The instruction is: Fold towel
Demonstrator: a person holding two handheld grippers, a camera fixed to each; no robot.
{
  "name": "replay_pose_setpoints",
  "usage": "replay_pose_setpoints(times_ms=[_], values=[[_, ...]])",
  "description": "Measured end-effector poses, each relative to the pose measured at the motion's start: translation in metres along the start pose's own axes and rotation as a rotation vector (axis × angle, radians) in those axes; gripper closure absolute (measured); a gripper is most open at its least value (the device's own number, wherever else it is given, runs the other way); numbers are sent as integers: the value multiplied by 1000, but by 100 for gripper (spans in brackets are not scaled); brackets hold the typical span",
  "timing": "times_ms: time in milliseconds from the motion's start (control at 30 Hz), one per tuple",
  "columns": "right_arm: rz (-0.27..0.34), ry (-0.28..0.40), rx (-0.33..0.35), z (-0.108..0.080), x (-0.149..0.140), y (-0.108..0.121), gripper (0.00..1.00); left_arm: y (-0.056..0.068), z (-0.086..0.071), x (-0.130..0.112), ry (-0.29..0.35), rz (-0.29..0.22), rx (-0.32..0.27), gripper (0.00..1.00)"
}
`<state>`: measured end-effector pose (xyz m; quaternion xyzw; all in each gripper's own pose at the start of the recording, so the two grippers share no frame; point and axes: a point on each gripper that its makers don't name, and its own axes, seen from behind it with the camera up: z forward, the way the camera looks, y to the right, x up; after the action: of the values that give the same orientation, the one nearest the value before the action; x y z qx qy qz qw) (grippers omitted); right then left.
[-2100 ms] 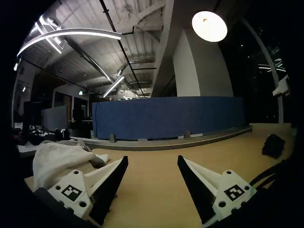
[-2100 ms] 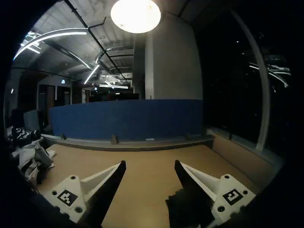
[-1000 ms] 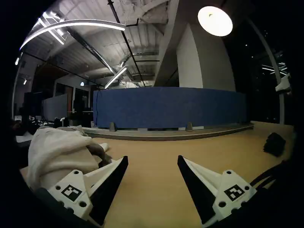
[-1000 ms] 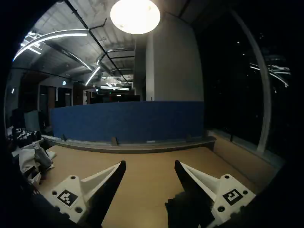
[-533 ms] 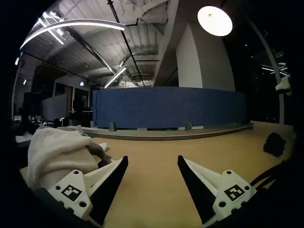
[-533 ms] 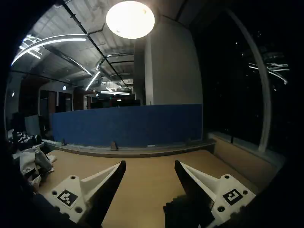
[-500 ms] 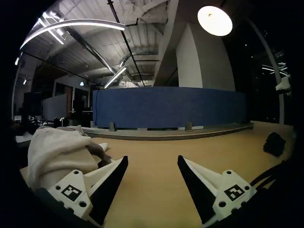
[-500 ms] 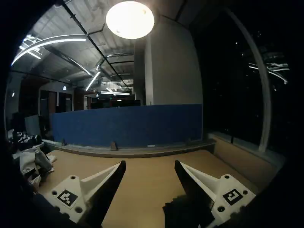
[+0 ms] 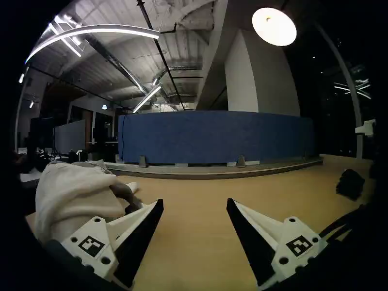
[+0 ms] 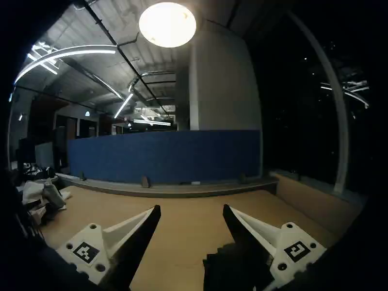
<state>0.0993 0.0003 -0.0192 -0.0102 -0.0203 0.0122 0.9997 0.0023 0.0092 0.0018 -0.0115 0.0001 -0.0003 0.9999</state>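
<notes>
Towel [image 9: 72,201] sits bunched at lower left of the left gripper view, on the bench [image 9: 203,191], touching or just beside the left gripper [image 9: 194,201]. Its fingers are spread wide, empty. Right gripper [image 10: 190,207]: fingers wide too, nothing btwn. Cloth looks soft, light, floppy. Prob. best to pinch a free corner or hem, not the bulk.

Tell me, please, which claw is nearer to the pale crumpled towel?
Left. The left claw is close beside the towel; the right claw is well apart, the towel far to its left.
</notes>
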Motion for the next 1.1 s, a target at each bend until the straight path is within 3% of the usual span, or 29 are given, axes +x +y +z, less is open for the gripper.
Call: replay_pose_setpoints(times_ms=[500,1100], values=[[6,35,-4,8,-63,10,0,1,0,0,0,0,0,3],[50,47,-9,21,-82,14,0,0,0,0,0,0,0,3]])
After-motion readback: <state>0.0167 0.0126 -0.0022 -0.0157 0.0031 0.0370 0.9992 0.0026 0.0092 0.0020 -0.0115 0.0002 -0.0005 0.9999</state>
